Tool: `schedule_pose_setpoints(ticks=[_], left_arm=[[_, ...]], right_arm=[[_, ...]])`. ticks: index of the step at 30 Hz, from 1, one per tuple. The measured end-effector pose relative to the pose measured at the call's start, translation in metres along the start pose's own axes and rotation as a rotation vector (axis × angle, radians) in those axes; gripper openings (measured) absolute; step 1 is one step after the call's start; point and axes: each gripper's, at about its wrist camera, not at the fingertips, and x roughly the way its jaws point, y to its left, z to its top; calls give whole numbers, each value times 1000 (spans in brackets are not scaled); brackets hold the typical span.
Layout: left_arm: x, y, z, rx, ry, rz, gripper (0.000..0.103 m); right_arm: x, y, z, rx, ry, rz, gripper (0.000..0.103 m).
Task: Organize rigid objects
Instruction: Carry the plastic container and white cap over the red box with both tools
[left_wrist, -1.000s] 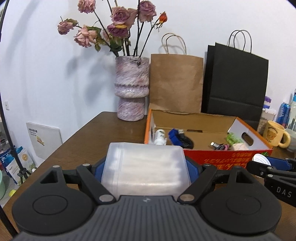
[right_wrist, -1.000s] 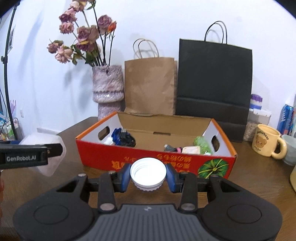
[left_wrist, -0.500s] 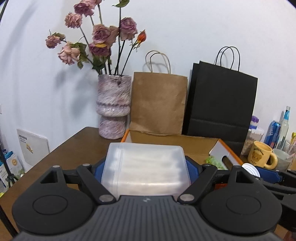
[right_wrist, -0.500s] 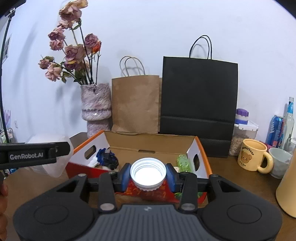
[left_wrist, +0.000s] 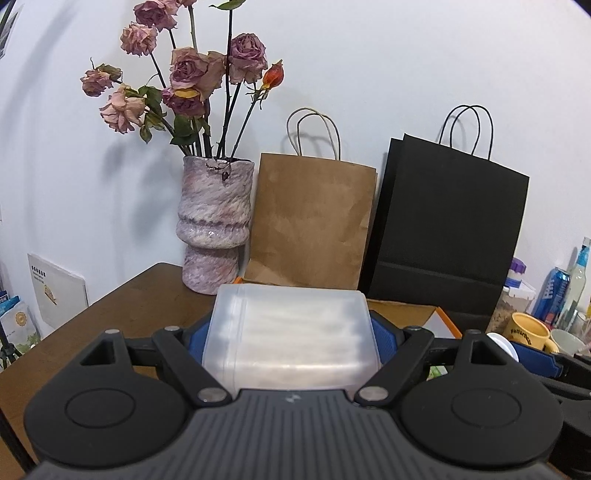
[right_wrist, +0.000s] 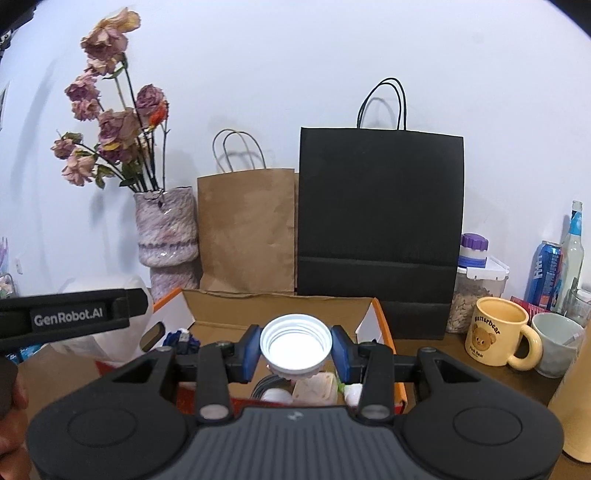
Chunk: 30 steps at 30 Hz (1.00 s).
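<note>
While left gripper (left_wrist: 291, 339) clamps translucent box (left_wrist: 291, 336), only right view shows right gripper (right_wrist: 295, 347) pinching cap (right_wrist: 295, 341).

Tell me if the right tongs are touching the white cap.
Touching. The right wrist view shows the right tongs closed on the white cap, both blue pads pressed against its sides, held above the cardboard box.

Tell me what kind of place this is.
Probably a home or casual office corner: a wooden table against a wall holds a vase of dried roses, paper shopping bags and a bear mug.
</note>
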Motion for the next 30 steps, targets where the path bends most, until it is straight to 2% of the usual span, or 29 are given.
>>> schedule_pose_setpoints(ticks=[15, 30], left_arm=[[61, -5, 11, 12, 5, 36, 83], [120, -1, 4, 54, 65, 60, 83]], right_arm=[[70, -4, 9, 4, 37, -6, 40], [128, -4, 1, -14, 93, 2, 40]])
